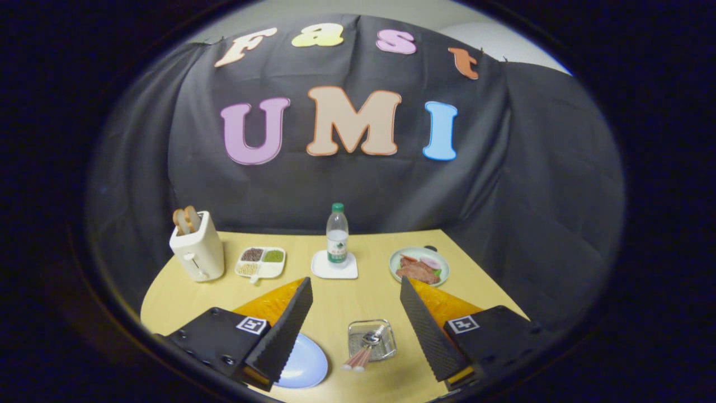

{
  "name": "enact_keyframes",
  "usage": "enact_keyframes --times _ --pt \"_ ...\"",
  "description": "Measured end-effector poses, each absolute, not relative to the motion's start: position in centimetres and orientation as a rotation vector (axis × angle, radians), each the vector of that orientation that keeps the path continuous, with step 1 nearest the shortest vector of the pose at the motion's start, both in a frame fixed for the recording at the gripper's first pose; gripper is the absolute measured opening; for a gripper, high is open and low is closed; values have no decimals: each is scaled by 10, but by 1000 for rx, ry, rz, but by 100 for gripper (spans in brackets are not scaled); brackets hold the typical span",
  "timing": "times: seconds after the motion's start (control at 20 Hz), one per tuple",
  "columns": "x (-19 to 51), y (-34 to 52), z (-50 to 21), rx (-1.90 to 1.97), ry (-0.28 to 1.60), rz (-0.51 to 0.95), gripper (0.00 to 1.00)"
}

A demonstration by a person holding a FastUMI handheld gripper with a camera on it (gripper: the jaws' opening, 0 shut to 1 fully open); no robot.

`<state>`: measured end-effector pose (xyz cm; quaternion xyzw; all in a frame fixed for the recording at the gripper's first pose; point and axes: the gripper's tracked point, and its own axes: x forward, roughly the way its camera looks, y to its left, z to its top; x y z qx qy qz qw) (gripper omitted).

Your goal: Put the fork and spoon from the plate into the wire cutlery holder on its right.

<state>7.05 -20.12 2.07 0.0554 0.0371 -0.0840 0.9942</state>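
Here, hand-held gripper (356, 291) raised, fingers spread wide, wire cutlery holder (371, 340) between them

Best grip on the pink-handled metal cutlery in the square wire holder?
Pink handle ends, from the near side: they jut past the wire holder's near rim, while the heads lie inside it. Gripper is open, holder between its fingers.

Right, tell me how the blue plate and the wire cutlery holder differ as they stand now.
The blue plate is round, solid and flat, while the wire cutlery holder is squarish, open mesh with raised sides. The blue plate looks bare where it shows, part hidden behind one finger; the wire cutlery holder has the cutlery in it, handles sticking out over its near edge. Both sit on the table, between the fingers of the open gripper.
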Motion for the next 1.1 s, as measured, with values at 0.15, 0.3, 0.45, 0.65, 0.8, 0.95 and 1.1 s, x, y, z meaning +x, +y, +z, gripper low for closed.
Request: enact_keyframes --times 0.15,0.3,0.45,0.65,0.8,0.95,1.1 --pt "56 -192 36 82 -41 -126 100" --pt "36 -182 42 51 -90 -110 100" --pt "23 -172 40 62 -118 -87 100" --pt "4 -166 38 83 -122 -94 100" --pt "-6 -168 34 75 -120 -114 100" --pt "-11 -169 32 65 -119 -122 100" --pt "-16 -165 37 61 -121 -115 100"
